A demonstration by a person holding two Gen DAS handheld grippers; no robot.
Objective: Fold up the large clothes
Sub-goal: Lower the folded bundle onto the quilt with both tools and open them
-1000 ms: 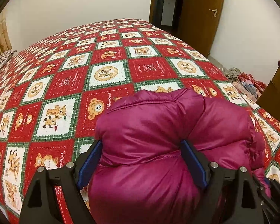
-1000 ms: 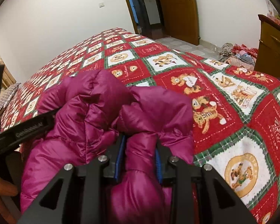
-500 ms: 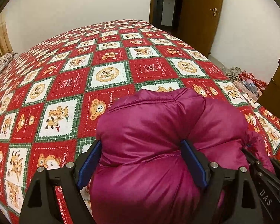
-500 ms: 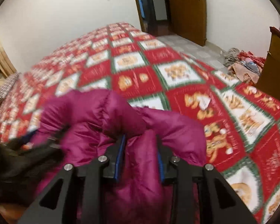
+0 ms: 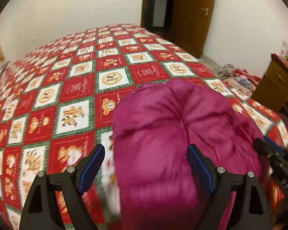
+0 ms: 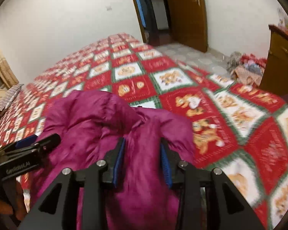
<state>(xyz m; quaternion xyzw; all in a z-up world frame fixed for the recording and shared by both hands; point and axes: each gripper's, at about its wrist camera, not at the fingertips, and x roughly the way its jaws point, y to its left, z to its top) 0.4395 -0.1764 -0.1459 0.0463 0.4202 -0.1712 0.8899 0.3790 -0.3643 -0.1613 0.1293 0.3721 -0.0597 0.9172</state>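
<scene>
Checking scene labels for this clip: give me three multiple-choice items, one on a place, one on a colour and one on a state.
1. Where does the magenta puffy quilted jacket lie?
A. on the floor
B. on the red, green and white bear-patterned quilt
C. on a chair

2. What colour are the pads on the left gripper?
A. yellow
B. white
C. blue

3. How do the left gripper's fingers stand?
A. spread wide
B. pinched shut on the quilt
C. closed with nothing between them

Answers:
1 B: in both views the quilt shows around the jacket.
2 C: both pads show blue in the left wrist view.
3 A: the fingers stand far apart, with quilt showing between the left one and the jacket.
</scene>
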